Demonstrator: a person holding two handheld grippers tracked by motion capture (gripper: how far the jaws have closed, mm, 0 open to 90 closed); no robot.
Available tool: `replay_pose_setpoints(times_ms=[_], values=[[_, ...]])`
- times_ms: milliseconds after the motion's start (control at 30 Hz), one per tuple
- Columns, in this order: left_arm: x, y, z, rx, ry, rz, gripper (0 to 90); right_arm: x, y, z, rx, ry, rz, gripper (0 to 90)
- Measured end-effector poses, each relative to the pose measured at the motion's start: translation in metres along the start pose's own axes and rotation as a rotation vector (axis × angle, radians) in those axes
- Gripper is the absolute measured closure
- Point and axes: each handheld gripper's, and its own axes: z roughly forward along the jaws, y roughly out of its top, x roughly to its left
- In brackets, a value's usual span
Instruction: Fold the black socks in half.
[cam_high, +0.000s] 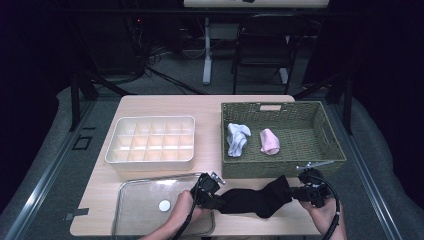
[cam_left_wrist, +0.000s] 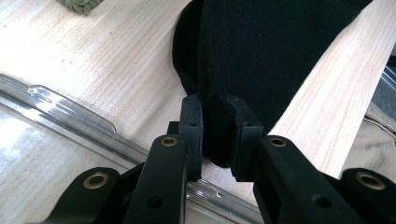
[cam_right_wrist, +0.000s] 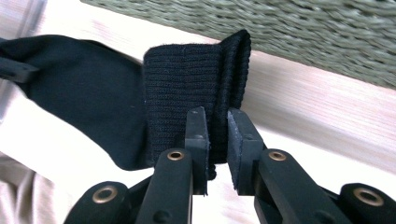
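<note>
Sock (cam_high: 255, 201), black, stretches left-right along the table's near edge; my left claw (cam_high: 216, 201) and right claw (cam_high: 296, 192) pinch its ends.

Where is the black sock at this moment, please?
In the high view the black sock is stretched between the left claw and right claw, near the table's front edge, just in front of the wicker basket.

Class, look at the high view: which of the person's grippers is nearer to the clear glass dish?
Left. The left gripper sits at the glass dish's near right edge, holding the black sock. The right gripper holds the sock's other end, across the table.
</note>
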Motion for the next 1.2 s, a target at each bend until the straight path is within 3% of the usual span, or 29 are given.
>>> replay_pose_setpoints(times_ms=[167, 733, 933, 1200], values=[[0.001, -0.001, 0.0, -0.011, -0.01, -0.013, 78.0, 0.01, 0.002, -0.003, -0.016, 0.042, -0.034, 80.4], [0.003, 0.0, 0.0, -0.01, -0.028, -0.028, 78.3, 0.04, 0.007, 0.001, -0.038, 0.117, -0.111, 80.7], [0.003, 0.0, 0.0, -0.01, -0.026, -0.028, 78.3, 0.05, 0.009, 0.002, -0.056, 0.131, -0.128, 80.7], [0.004, 0.0, 0.0, -0.012, -0.025, -0.03, 78.3, 0.059, 0.011, 0.013, -0.04, 0.146, -0.15, 80.7]])
